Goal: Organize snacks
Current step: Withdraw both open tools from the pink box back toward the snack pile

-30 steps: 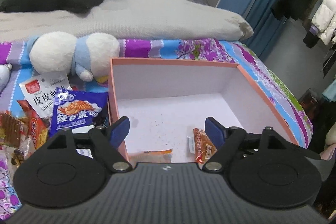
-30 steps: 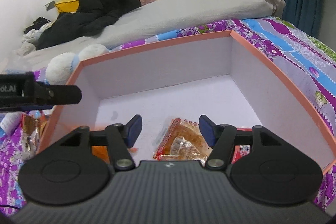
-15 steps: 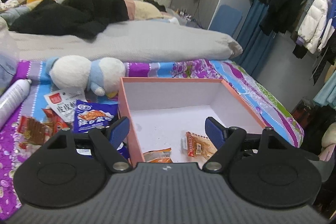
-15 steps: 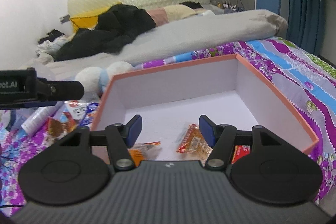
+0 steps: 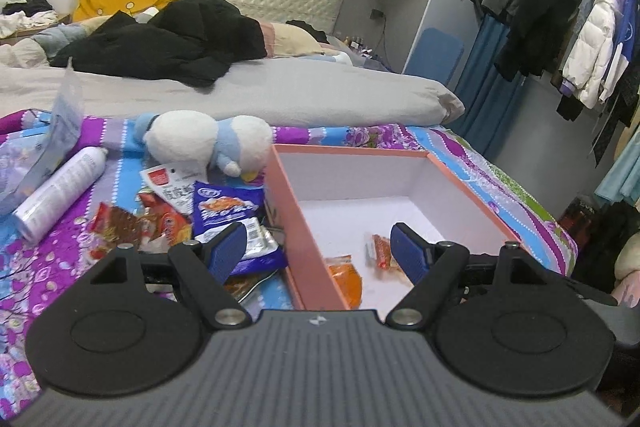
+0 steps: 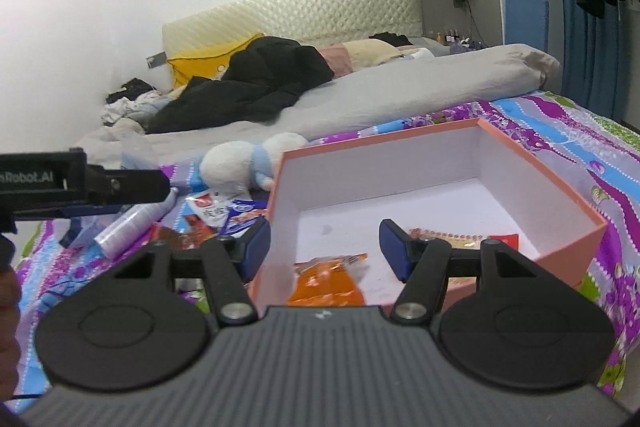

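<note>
An orange-rimmed box (image 5: 294, 215) with a white inside sits on the patterned bedspread, also seen as the box (image 6: 568, 203) in the right wrist view. Inside lie an orange packet (image 5: 346, 277) and a red-orange packet (image 5: 380, 247); in the right wrist view, the orange packet (image 6: 328, 279) and a red packet (image 6: 504, 241). Loose snacks lie left of the box: a blue packet (image 5: 226, 211), a white packet (image 5: 170, 185) and red wrappers (image 5: 132, 223). My left gripper (image 5: 318, 253) hangs open above the box's near left wall, holding nothing. My right gripper (image 6: 324, 247) is open and empty above the box's near edge.
A plush toy (image 5: 208, 141) lies behind the snacks, a white spray can (image 5: 60, 193) and a clear plastic bag (image 5: 36, 155) to their left. A grey duvet (image 5: 280, 91) and black clothes (image 5: 168, 43) fill the bed's far side. Coats (image 5: 592, 39) hang at right.
Both grippers have drawn back and risen from the box, so more of the bed and the loose snacks show. The packets in the box lie as before. Jaw widths are unchanged.
</note>
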`<state>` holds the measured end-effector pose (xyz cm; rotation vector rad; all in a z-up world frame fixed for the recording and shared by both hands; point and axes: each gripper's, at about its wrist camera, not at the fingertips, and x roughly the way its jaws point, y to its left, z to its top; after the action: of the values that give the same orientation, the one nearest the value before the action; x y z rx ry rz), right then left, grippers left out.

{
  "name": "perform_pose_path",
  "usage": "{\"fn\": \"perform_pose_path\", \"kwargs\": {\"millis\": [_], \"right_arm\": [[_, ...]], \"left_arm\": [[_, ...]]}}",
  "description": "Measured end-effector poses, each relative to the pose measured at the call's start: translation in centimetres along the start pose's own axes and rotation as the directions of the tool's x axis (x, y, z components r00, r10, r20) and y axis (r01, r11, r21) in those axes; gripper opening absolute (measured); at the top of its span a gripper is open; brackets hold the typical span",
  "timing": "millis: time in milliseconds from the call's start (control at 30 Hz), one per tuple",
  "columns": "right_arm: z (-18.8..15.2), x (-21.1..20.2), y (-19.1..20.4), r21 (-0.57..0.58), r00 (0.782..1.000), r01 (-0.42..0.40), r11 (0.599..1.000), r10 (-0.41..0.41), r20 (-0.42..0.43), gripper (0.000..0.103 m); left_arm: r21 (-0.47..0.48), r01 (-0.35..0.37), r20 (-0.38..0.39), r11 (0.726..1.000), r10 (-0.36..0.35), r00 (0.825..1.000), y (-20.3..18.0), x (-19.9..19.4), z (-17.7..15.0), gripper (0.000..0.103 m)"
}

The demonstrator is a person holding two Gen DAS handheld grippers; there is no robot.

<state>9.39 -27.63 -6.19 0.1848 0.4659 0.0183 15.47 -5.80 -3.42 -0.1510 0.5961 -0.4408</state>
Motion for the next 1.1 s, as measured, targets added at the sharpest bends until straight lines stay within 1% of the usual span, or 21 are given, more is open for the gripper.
{"fn": "perform_pose_path", "kwargs": {"millis": [133, 200, 367, 500, 600, 700, 900, 1033, 1100], "right_arm": [[-1.3, -1.0, 1.5, -0.02, 1.0, -0.014, 1.0, 0.014, -0.004, 0.062], [-2.0, -1.4, 2.2, -0.015, 1.0, -0.009, 1.0, 0.009, -0.006, 0.062], [-3.7, -2.1, 3.1, -0.007, 0.999, -0.04, 0.999, 0.04, -0.032, 0.062], [-4.6, -3.0, 3.7, -0.022, 0.998, -0.047, 0.999, 0.046, -0.044, 0.062], [-5.2, -3.4, 4.0, -0.01, 0.997, -0.048, 0.999, 0.048, -0.053, 0.062], [-5.5, -3.4, 4.9, -0.026, 0.996, -0.057, 0.998, 0.055, -0.068, 0.062], [-5.9, -3.5, 6.4, -0.064, 0.994, -0.082, 0.995, 0.078, -0.072, 0.062], [-6.3, -3.2, 7.2, -0.078, 0.992, -0.098, 0.992, 0.091, -0.089, 0.062], [-6.4, -2.9, 7.8, -0.096, 0.99, -0.1, 0.99, 0.09, -0.104, 0.062]], "left_arm": [[0.015, -0.02, 0.013, 1.0, 0.02, 1.0, 0.6, -1.9, -1.0, 0.082], [0.013, -0.033, 0.002, 0.999, 0.033, 0.999, 0.9, -2.5, -1.6, 0.082], [0.03, -0.059, -0.016, 0.998, 0.059, 0.998, 1.7, -3.8, -3.4, 0.082], [0.013, -0.067, -0.037, 0.998, 0.068, 0.997, 2.7, -4.5, -4.5, 0.082], [-0.001, -0.096, -0.044, 0.995, 0.096, 0.994, 3.7, -4.7, -4.9, 0.082], [-0.023, -0.113, -0.039, 0.993, 0.112, 0.993, 4.7, -5.2, -5.0, 0.082], [-0.049, -0.138, -0.037, 0.989, 0.137, 0.99, 6.4, -6.4, -5.8, 0.082], [-0.071, -0.157, -0.048, 0.985, 0.154, 0.987, 7.5, -6.7, -6.4, 0.082], [-0.08, -0.177, -0.054, 0.981, 0.173, 0.983, 8.2, -6.6, -6.7, 0.082]]}}
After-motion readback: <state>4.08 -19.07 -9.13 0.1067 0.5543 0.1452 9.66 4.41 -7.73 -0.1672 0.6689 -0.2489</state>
